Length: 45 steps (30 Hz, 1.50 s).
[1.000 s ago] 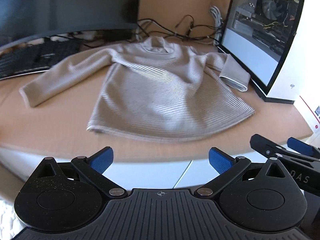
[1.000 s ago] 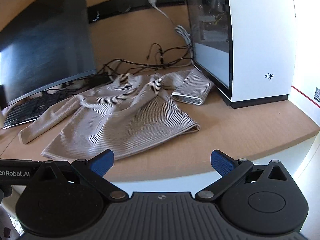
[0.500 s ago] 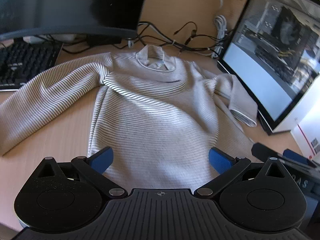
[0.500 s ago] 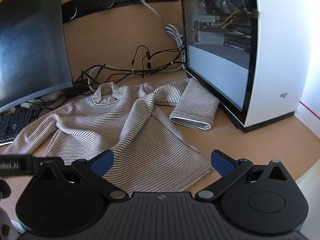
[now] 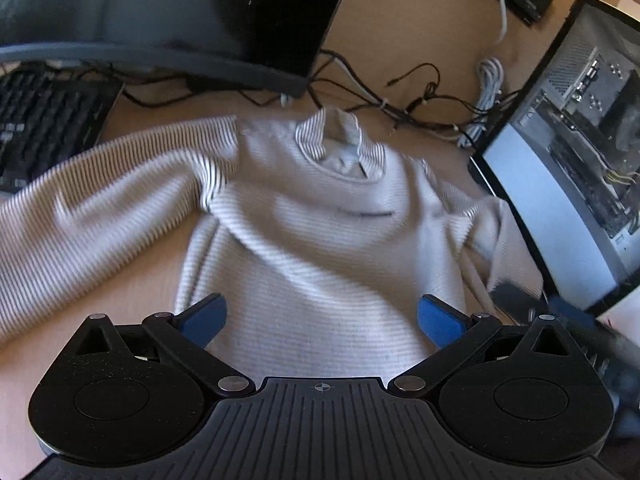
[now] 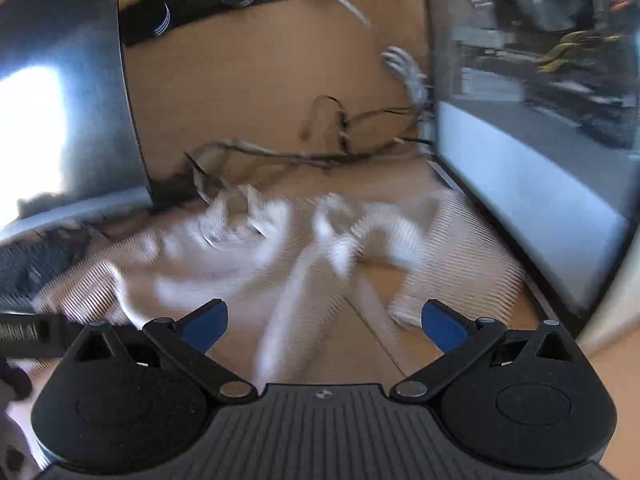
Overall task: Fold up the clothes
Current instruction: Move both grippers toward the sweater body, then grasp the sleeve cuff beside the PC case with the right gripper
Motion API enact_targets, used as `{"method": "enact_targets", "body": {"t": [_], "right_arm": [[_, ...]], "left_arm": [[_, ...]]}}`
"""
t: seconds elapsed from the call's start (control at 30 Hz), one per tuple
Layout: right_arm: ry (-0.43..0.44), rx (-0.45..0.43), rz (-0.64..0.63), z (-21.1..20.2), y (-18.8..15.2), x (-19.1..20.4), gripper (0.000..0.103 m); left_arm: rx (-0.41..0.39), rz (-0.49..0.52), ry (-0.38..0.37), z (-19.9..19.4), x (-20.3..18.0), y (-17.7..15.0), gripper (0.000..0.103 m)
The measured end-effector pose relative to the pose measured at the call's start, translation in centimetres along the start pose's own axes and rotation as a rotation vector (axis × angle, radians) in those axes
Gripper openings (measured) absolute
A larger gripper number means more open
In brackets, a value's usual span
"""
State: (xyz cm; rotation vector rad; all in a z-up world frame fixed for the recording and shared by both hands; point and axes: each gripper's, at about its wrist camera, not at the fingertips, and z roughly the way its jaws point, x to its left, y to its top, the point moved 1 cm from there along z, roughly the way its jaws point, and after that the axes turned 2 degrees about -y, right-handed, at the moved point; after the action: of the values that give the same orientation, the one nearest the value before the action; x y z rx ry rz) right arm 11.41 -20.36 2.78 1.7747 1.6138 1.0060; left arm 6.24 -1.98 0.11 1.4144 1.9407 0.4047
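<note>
We are viewing the pale striped ribbed sweater [image 5: 320, 248] lying unfolded on the tan desk [image 5: 136, 280]; left gripper [image 5: 320, 320] and right gripper [image 6: 324, 320] are hovering, jaws wide, gripping nothing; every fold remains.

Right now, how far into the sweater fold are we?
Nothing is folded: the striped sweater lies spread on the desk, its long sleeve stretched toward the keyboard. The left hand-held gripper and right hand-held gripper are open and empty above it. Every fold remains.
</note>
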Motion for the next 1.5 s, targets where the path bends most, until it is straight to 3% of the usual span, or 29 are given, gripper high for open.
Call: {"method": "enact_targets", "body": {"t": [0.1,0.2,0.3,0.5,0.73,1.13,1.5], "right_arm": [[0.096,0.046,0.029,2.9,1.5,-0.1,0.103],[0.184,0.113,0.079,5.4,1.7,-0.7,0.103],[0.171,0.227,0.119,8.3,0.8,-1.2,0.103],[0.189,0.246,0.147,9.9,0.4,-1.5,0.103],[0.181,0.241,-0.004,9.7,-0.1,-0.3,0.103],[0.258,0.236,0.035,8.3,-1.2,-0.8,0.103],[0.212,0.236,-0.128,3.4,-5.4,2.9,0.103]], "left_arm": [[0.031,-0.025,0.043,1.1,0.6,0.7,0.103],[0.100,-0.086,0.029,2.5,1.5,0.4,0.103],[0.114,-0.124,0.053,3.2,2.2,-0.2,0.103],[0.109,-0.096,0.077,3.8,1.7,-0.2,0.103],[0.148,0.019,0.152,4.7,0.0,-0.6,0.103],[0.196,0.095,0.153,2.3,0.5,-2.5,0.103],[0.199,0.059,0.091,-1.7,3.0,-4.2,0.103]]}}
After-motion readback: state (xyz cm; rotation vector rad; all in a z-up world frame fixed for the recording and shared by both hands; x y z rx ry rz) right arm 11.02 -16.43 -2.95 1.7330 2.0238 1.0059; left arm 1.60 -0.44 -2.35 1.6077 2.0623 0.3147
